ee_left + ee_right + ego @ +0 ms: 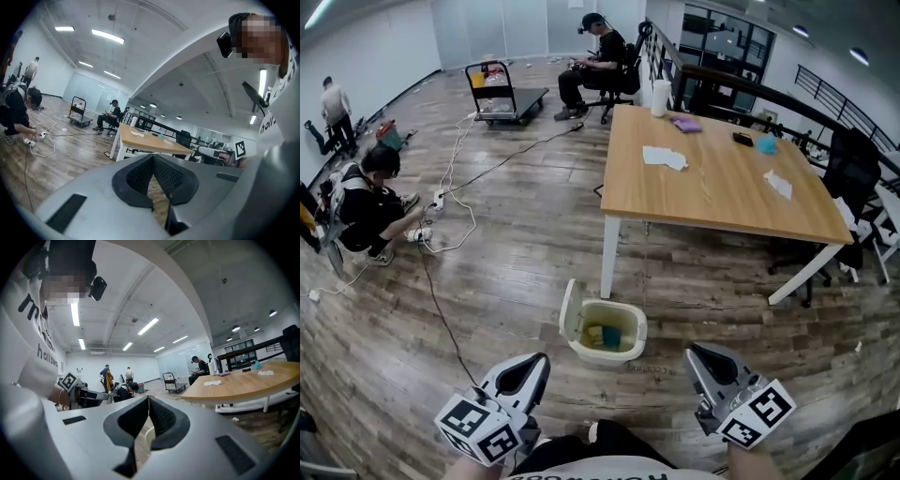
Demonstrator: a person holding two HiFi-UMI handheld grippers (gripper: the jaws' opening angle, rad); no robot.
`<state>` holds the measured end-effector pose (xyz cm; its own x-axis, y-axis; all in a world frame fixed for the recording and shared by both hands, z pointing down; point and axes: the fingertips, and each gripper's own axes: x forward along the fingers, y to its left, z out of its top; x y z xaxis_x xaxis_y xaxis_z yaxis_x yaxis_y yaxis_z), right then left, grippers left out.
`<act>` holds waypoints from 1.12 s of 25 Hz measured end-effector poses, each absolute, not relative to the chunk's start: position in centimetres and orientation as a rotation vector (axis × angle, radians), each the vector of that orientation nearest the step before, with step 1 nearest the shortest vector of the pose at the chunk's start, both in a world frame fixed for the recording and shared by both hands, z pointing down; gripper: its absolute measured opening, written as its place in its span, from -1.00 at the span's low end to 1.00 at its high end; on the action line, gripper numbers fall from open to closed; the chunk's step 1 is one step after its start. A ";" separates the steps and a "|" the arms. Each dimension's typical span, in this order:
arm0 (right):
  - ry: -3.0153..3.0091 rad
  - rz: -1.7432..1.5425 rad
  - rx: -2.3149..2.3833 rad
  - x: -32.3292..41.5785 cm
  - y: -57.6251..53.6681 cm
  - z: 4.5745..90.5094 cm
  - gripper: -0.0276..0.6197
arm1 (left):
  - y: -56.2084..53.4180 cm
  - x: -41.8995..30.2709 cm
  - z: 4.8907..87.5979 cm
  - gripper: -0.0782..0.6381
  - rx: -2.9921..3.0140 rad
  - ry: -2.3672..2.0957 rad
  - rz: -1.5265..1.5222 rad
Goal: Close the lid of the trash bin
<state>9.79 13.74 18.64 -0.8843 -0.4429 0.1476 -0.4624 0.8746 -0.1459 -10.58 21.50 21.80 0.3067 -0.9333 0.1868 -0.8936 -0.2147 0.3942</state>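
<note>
A small cream trash bin (623, 349) stands on the wood floor in the head view, just in front of the table's near leg. Its lid (569, 309) is swung up on the bin's left side, and yellow and teal rubbish shows inside. My left gripper (536, 361) hovers low at the bin's lower left, its jaws together and empty. My right gripper (698, 352) hovers at the bin's lower right, also shut on nothing. Neither touches the bin. In the left gripper view the left gripper (153, 156) has its pads meeting at the tips; the right gripper (148, 397) looks the same in its own view.
A wooden table (722, 187) with papers stands behind the bin, its white leg (608, 255) close to the lid. Cables (441, 309) run across the floor at left beside a crouching person (370, 202). A seated person (600, 61), a cart (497, 94) and an office chair (853, 178) stand farther off.
</note>
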 end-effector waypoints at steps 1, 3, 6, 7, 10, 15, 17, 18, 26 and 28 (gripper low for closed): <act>-2.919 0.263 0.716 10.0 13.4 19.1 -0.88 | 21.4 -10.5 22.0 -0.76 2.148 -1.626 -0.121; -2.881 0.249 0.733 10.5 12.8 20.0 -0.88 | 21.3 -10.1 22.4 -0.76 2.144 -1.627 -0.097; -2.856 0.288 0.752 10.9 12.2 21.2 -0.88 | 21.1 -9.7 22.8 -0.76 2.145 -1.632 -0.052; -2.854 0.305 0.755 11.0 12.0 21.5 -0.88 | 21.1 -9.6 22.9 -0.76 2.146 -1.632 -0.044; -2.843 0.322 0.756 11.2 11.8 22.2 -0.88 | 20.7 -9.1 22.9 -0.76 2.169 -1.618 -0.037; -2.799 0.333 0.760 10.9 11.6 23.6 -0.88 | 19.7 -9.8 23.8 -0.76 2.196 -1.609 -0.010; -2.793 0.374 0.809 11.2 10.8 24.0 -0.88 | 18.5 -10.4 24.7 -0.76 2.200 -1.598 -0.003; -2.792 0.400 0.838 11.4 10.3 24.2 -0.88 | 17.9 -10.6 25.3 -0.76 2.206 -1.587 0.001; -2.667 0.462 0.932 10.3 8.0 27.4 -0.88 | 12.6 -13.0 28.0 -0.76 2.226 -1.451 -0.046; -2.642 0.460 0.928 9.3 7.2 28.5 -0.88 | 11.5 -13.7 29.0 -0.76 2.219 -1.422 -0.036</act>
